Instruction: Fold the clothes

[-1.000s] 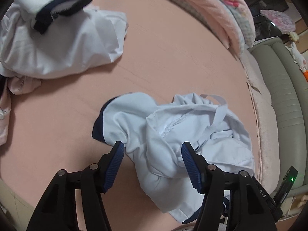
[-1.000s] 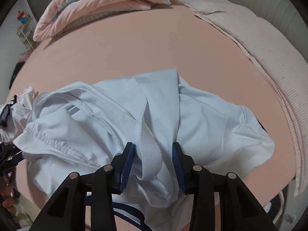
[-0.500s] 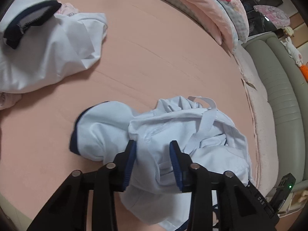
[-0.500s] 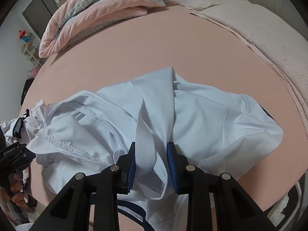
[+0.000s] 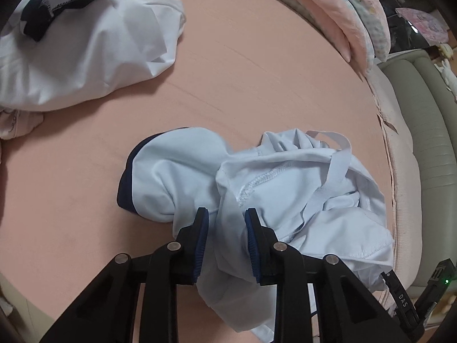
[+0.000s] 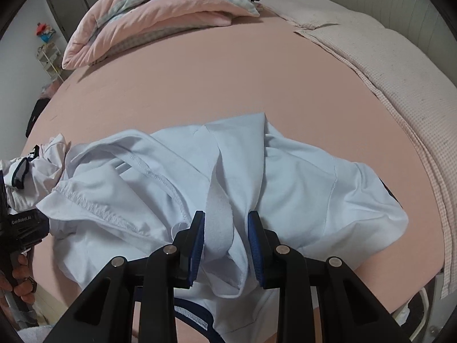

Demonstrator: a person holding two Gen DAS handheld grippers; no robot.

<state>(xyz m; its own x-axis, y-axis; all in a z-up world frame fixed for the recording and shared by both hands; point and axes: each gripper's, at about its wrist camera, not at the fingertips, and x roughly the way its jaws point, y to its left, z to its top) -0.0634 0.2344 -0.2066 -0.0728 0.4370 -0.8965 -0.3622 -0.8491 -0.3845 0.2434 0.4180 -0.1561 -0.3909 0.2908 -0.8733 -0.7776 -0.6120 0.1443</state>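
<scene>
Left gripper (image 5: 225, 223) closing, pinching pale-blue shirt (image 5: 177, 171) fold near bed (image 5: 228, 65) edge; right gripper (image 6: 225, 225) clamping shirt bunch.

A pale blue shirt (image 5: 182, 180) with dark navy trim lies crumpled on the pink bed (image 5: 257, 71), right in front of me near its edge. It is bunched inside out, with stitched seams and a loose fabric strip (image 6: 220, 200) showing. Farther off to the left, a second white shirt (image 5: 85, 57) with a navy collar lies in a rumpled heap, well apart from the first.
</scene>
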